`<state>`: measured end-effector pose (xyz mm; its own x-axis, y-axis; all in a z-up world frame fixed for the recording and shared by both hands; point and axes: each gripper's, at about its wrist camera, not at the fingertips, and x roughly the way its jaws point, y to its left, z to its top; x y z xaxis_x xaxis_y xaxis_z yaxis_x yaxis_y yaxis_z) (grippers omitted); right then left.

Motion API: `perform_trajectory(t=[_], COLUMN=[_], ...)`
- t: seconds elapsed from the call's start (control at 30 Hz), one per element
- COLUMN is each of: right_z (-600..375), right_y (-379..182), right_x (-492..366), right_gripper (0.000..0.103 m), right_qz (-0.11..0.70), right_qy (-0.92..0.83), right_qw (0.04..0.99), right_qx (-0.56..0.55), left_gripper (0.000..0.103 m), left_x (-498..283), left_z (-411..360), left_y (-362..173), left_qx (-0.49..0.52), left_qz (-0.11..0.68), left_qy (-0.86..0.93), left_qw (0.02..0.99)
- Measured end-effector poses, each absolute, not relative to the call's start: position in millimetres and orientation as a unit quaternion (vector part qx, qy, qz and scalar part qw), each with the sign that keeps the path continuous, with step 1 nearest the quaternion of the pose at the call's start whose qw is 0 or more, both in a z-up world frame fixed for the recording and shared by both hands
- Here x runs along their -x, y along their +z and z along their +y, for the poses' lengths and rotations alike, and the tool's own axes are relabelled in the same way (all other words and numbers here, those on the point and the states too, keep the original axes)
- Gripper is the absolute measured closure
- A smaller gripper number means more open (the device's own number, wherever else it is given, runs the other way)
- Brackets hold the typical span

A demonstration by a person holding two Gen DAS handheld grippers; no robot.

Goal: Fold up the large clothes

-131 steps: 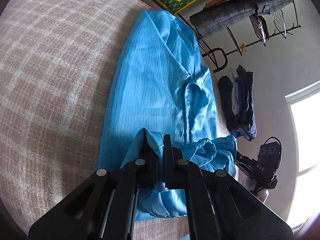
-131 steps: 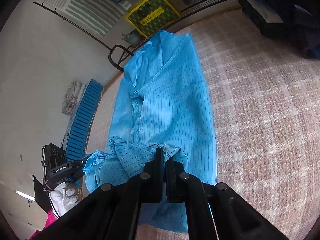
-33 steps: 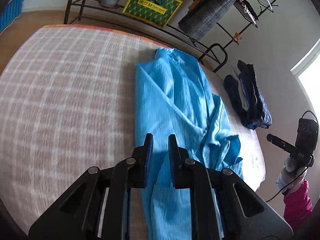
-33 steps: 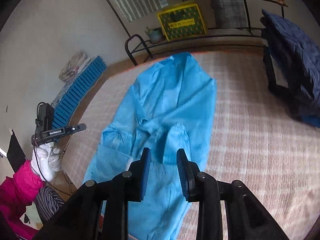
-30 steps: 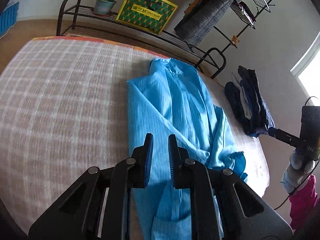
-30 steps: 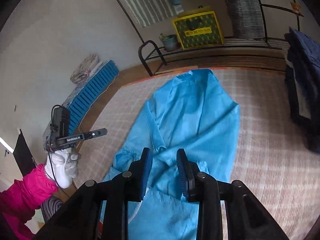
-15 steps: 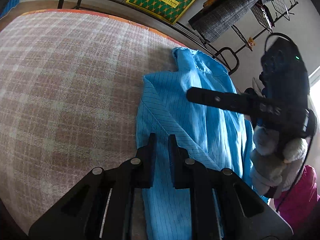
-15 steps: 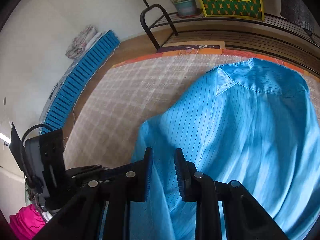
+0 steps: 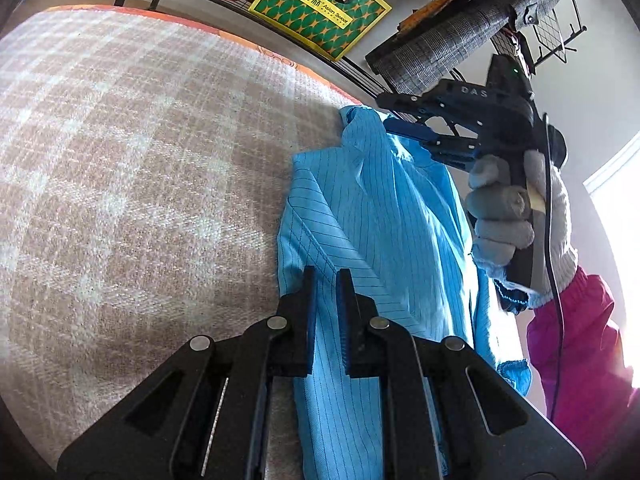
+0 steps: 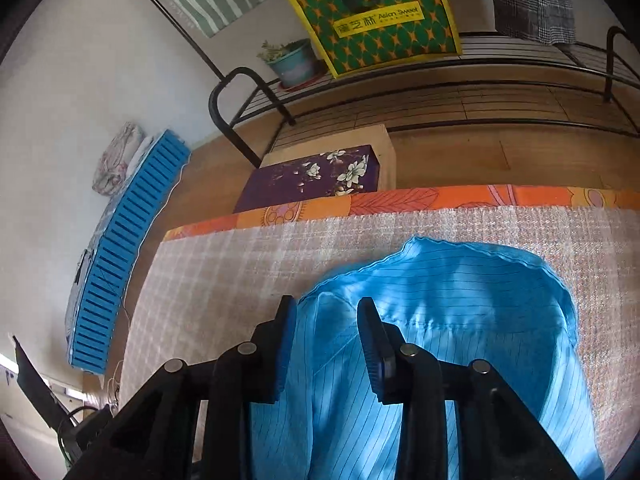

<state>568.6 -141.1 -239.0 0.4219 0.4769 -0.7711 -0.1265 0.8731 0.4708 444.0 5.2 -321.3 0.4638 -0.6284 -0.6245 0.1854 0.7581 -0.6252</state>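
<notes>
A bright blue pinstriped garment (image 9: 372, 220) lies lengthwise on the plaid bed cover (image 9: 120, 168), its sides folded inward. My left gripper (image 9: 325, 280) is open with a narrow gap, just above the garment's left folded edge. My right gripper (image 10: 326, 312) is open, over the left end of the collar (image 10: 440, 280) at the garment's far end; in the left wrist view it (image 9: 404, 128) shows held by a gloved hand (image 9: 504, 204) at the collar. Neither gripper holds cloth.
A black metal rack (image 10: 400, 92) with a green and yellow bag (image 10: 376, 16) and a potted plant (image 10: 292, 64) stands beyond the bed. A purple floral box (image 10: 316, 180) sits on the floor. A plaid coat (image 9: 460, 44) hangs at right.
Both grippers let go of the bunched cloth and moved up the garment. The right one has reached the collar and opened wider; the left one came lower over the left edge.
</notes>
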Motion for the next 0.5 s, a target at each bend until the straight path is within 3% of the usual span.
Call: perform_trajectory(t=[0.1,0.17,0.23,0.27,0.43,0.5], right_z=[-123.0,-115.5,-108.9,-108.4,-128.1,-130.7], right_y=[-249.3,-255.9,-257.7,-253.6,-253.3,-247.3], right_x=[-581.6,-583.7,-581.0,-579.1,-578.5,-575.5], right_gripper=[0.066,0.071,0.100,0.103,0.103,0.097], right_qz=[0.526,0.537,0.533,0.518,0.492,0.501], right_qy=[0.176,0.169,0.166,0.154,0.123,0.136], right_qw=[0.815,0.810,0.817,0.831,0.847,0.840], right_qx=[-0.168,-0.164,-0.147,-0.130,-0.158,-0.158], left_gripper=[0.091,0.091,0.091,0.091,0.091,0.091], left_x=[-443.3,-444.1,-439.8,-439.0,-440.2,-440.1], left_z=[3.8,2.1,-2.1,-3.9,-7.3,-8.0], left_y=[-320.7,-321.1,-319.8,-319.7,-321.2,-321.5], left_qx=[0.236,0.231,0.219,0.213,0.205,0.204], left_qz=[0.452,0.451,0.447,0.445,0.443,0.443], left_qy=[-0.246,-0.244,-0.239,-0.237,-0.234,-0.234], left_qw=[0.824,0.827,0.834,0.837,0.841,0.841])
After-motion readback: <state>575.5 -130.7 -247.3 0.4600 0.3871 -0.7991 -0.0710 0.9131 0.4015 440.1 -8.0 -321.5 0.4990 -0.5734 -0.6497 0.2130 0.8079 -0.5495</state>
